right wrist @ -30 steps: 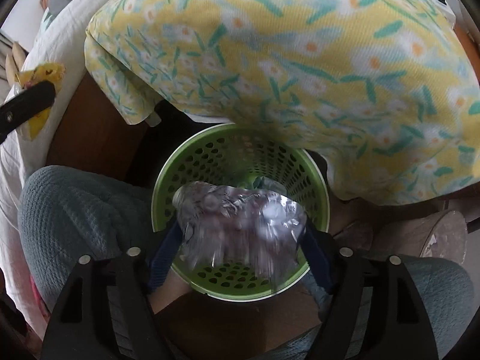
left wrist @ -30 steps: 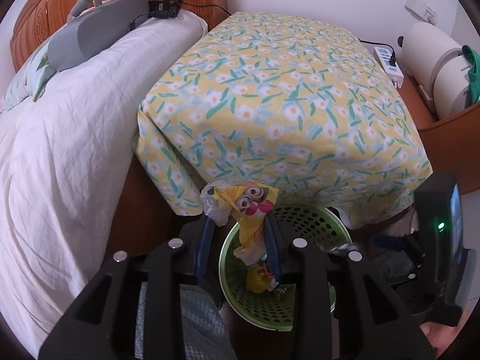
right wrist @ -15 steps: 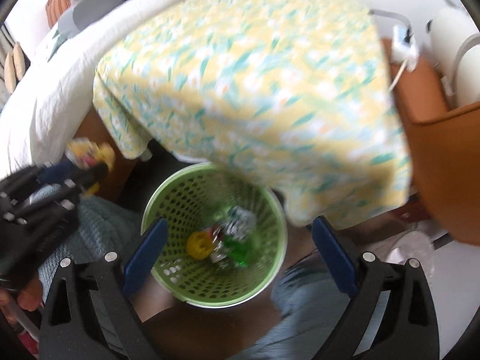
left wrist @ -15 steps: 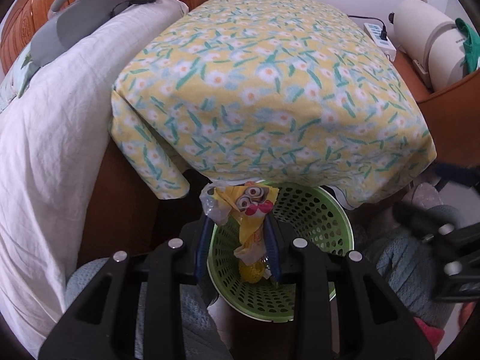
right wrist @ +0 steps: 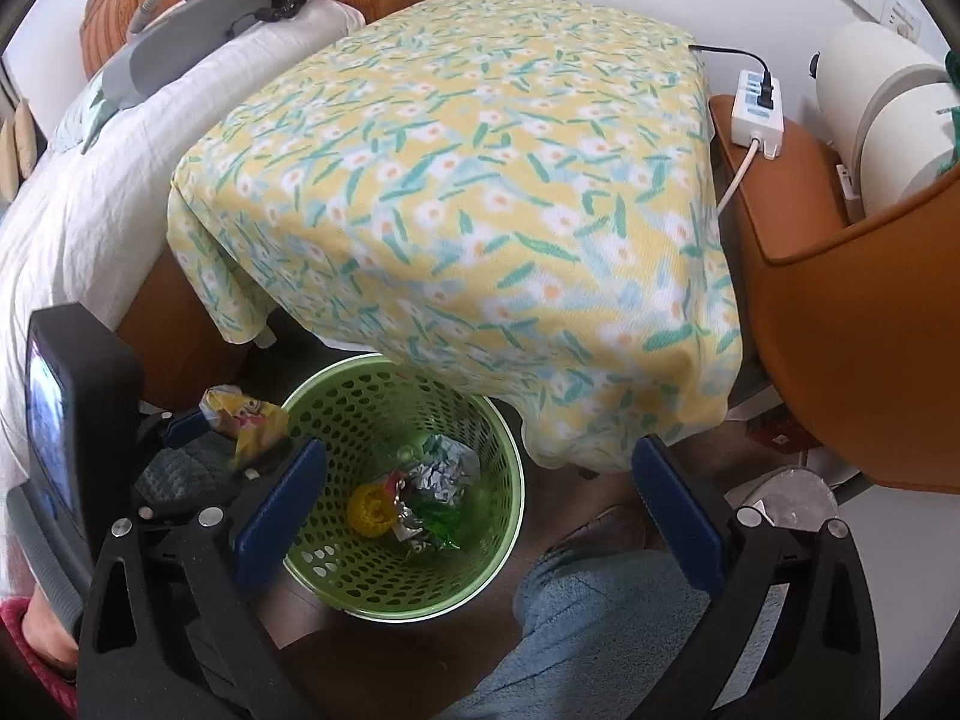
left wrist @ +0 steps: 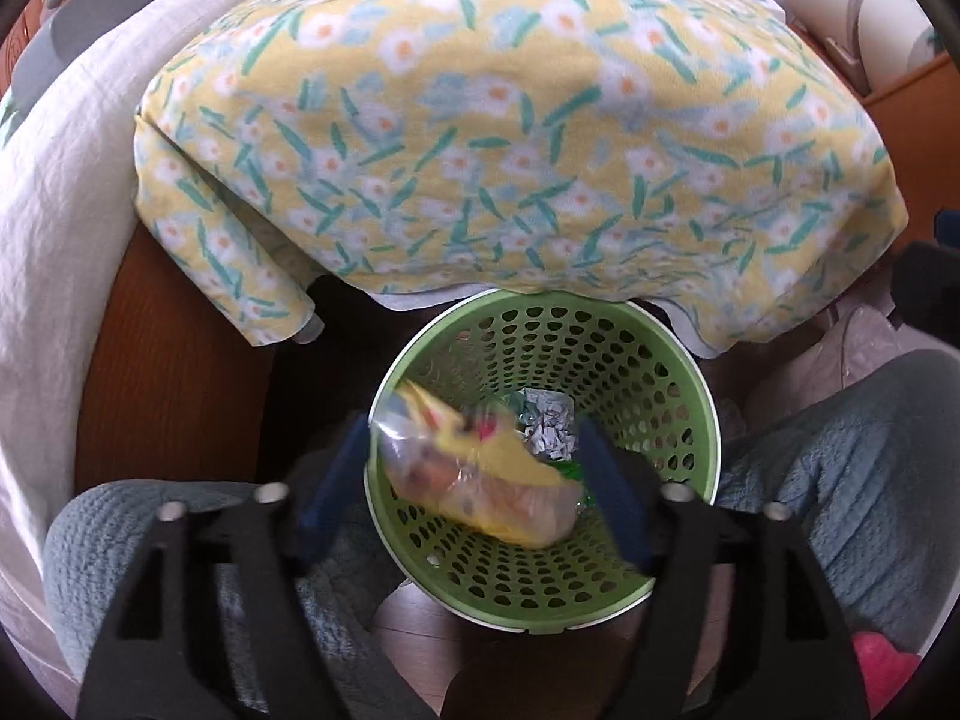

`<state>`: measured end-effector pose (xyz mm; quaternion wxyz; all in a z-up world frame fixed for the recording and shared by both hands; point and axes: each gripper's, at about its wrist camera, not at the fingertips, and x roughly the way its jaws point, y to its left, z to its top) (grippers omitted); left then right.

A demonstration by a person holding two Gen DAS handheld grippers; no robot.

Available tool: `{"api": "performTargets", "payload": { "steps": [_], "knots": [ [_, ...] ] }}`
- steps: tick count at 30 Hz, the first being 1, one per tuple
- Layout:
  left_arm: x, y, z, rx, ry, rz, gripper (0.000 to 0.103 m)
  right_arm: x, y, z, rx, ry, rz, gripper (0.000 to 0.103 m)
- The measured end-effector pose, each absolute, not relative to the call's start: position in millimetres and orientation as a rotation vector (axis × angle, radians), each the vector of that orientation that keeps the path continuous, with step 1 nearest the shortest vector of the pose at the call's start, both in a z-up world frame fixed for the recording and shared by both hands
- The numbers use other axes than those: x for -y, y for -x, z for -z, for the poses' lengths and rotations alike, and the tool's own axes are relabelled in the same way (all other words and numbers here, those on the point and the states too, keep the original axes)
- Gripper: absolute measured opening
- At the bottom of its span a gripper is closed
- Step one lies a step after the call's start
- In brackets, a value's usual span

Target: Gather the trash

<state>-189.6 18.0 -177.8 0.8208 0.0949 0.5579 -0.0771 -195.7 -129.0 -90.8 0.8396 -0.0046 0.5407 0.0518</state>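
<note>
**Yellow wrapper over the green basket**

My left gripper point(left wrist: 474, 480) points down at the green basket point(left wrist: 690, 414). Its blue fingers point(left wrist: 330, 492) are opening right now. The yellow wrapper point(left wrist: 480, 468) with clear plastic is between them, right over the mouth of the basket. It looks blurry in the left view. I cannot tell if the pads touch it there. In the right view the wrapper point(right wrist: 246, 414) sits by the tip of one blue finger at the basket's left rim.

My right gripper point(right wrist: 474, 498) is spread wide, with nothing between its blue fingers point(right wrist: 282, 504). It hangs above the basket point(right wrist: 510, 480) too.

Down in the basket I see a crumpled silver foil point(right wrist: 444, 468), something round and yellow point(right wrist: 372, 510) and a shiny green bit point(right wrist: 438, 516). They lie close together on the bottom.

The basket stands on the floor, just under the edge of a yellow cloth with flowers point(right wrist: 480, 180). The cloth hangs over part of the far rim. A white sheet point(right wrist: 90, 210) is on the bed to the left. A white power strip point(right wrist: 759, 108) lies on a brown stand to the right. My knees in fuzzy blue-grey trousers point(left wrist: 852, 480) are on both sides of the basket.
</note>
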Motion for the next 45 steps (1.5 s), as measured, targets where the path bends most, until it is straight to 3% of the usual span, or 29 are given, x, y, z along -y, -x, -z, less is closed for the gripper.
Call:
{"api": "performTargets", "payload": {
  "steps": [6, 15, 23, 35, 39, 45],
  "knots": [
    [-18, 187, 179, -1.196, -0.199, 0.163, 0.09, 131, 195, 98, -1.149, 0.005, -0.102, 0.101],
    [-28, 181, 161, -1.166, -0.157, 0.131, 0.092, 134, 194, 91, -1.126, 0.011, -0.094, 0.101],
    [-67, 167, 73, -0.971, -0.067, 0.009, 0.092, 122, 196, 47, -1.008, 0.065, -0.127, 0.101],
    [-109, 169, -98, -0.616, -0.036, -0.129, 0.095, 106, 177, -82, -0.672, 0.036, -0.214, 0.1],
    [-113, 172, -127, -0.555, -0.016, -0.157, 0.095, 102, 175, -108, -0.593, 0.038, -0.189, 0.101],
    [-105, 177, -130, -0.564, -0.026, -0.143, 0.095, 99, 170, -117, -0.583, 0.011, -0.182, 0.101]
  ]
}}
